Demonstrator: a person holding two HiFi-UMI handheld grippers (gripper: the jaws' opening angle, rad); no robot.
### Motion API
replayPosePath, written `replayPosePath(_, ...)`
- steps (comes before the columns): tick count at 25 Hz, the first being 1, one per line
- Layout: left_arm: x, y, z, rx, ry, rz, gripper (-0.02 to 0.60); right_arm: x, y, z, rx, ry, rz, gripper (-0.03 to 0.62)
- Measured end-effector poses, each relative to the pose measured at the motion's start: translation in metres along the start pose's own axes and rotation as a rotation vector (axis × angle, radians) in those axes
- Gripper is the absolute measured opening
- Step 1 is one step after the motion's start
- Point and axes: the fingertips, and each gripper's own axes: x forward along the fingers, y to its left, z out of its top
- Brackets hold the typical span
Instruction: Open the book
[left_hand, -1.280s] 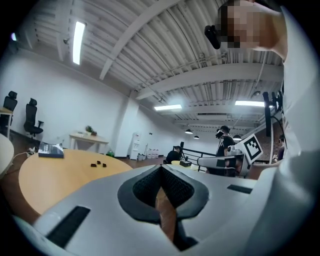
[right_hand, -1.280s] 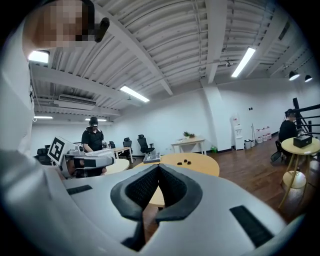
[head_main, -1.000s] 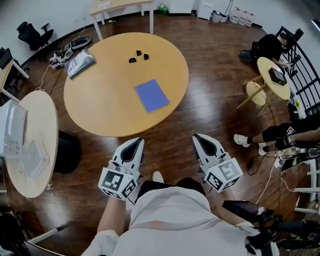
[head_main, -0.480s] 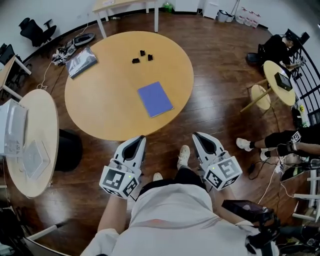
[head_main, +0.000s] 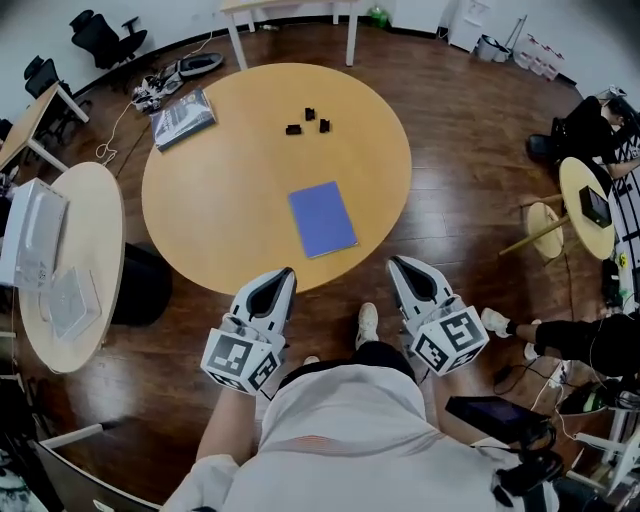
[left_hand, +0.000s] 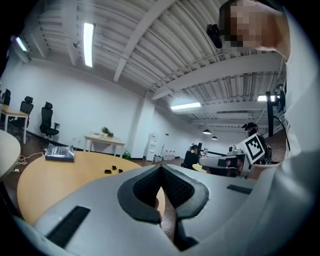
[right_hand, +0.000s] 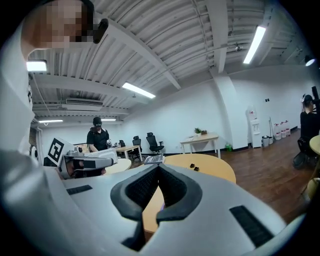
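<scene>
One blue book (head_main: 322, 219), closed, lies flat on the round table (head_main: 220, 190) near your side. Three small black blocks (head_main: 308, 121) farther back, one magazine (head_main: 184, 117) at the far-left rim. Your left gripper (head_main: 283, 273) and right gripper (head_main: 400, 263): both clenched, empty, touching nothing.

Your head camera looks steeply down past your chest onto the round bench (head_main: 220, 200) just ahead. The cameras on your left gripper (head_main: 283, 274) and right gripper (head_main: 399, 263) sit close behind the jaws, facing nearly level. All three views share that bench.
</scene>
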Motion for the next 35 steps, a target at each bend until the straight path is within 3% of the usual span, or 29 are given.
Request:
replayPosePath(5, 0.047, 0.006, 0.006, -0.011, -0.002, 0.066, 0.009, 0.028, -0.051, 0.009, 0.003, 0.019, 0.063, 0.003)
replayPosePath(13, 0.111, 0.021, 0.013, -0.018, 0.009, 0.231, 0.009, 0.078, -0.121, 0.022, -0.002, 0.057, 0.204, 0.003)
replayPosePath(20, 0.141, 0.036, -0.004, -0.030, 0.046, 0.324, 0.009, 0.111, -0.154, 0.000, 0.019, 0.121, 0.293, 0.003)
replayPosePath(25, 0.152, 0.044, -0.018, -0.069, 0.052, 0.275, 0.009, 0.124, -0.156, -0.024, 0.038, 0.165, 0.295, 0.003)
replayPosePath(35, 0.198, 0.059, -0.095, 0.000, 0.240, 0.208, 0.009, 0.119, -0.184, -0.079, 0.100, 0.256, 0.192, 0.003)
